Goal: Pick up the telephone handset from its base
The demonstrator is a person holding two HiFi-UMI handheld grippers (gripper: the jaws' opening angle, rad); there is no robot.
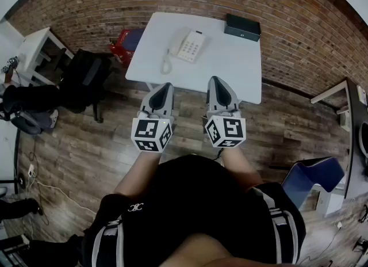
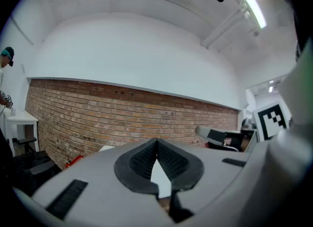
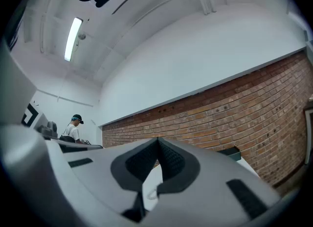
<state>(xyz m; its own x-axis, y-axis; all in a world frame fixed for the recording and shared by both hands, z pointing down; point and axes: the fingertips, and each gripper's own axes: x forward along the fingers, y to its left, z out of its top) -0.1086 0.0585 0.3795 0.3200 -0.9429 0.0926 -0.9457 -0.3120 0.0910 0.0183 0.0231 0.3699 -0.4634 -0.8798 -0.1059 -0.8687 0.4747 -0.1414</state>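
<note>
A cream telephone [image 1: 188, 45] with its handset [image 1: 174, 42] lying on the base's left side sits on a white table [image 1: 230, 64], a coiled cord [image 1: 165, 64] trailing toward the near edge. My left gripper [image 1: 164, 88] and right gripper [image 1: 217, 82] hover side by side just short of the table's near edge, both pointing level at it. Both are shut with nothing between the jaws. In the left gripper view my left gripper [image 2: 157, 142] has its tips touching; in the right gripper view my right gripper [image 3: 158, 141] likewise, with a bit of cord [image 3: 152, 192] visible below.
A dark box [image 1: 242, 27] sits at the table's far right corner against a brick wall. A red item [image 1: 127, 42] lies left of the table, a black bag [image 1: 86, 79] and a white shelf [image 1: 34, 47] further left. A blue chair [image 1: 313, 176] stands at right. Floor is wood planks.
</note>
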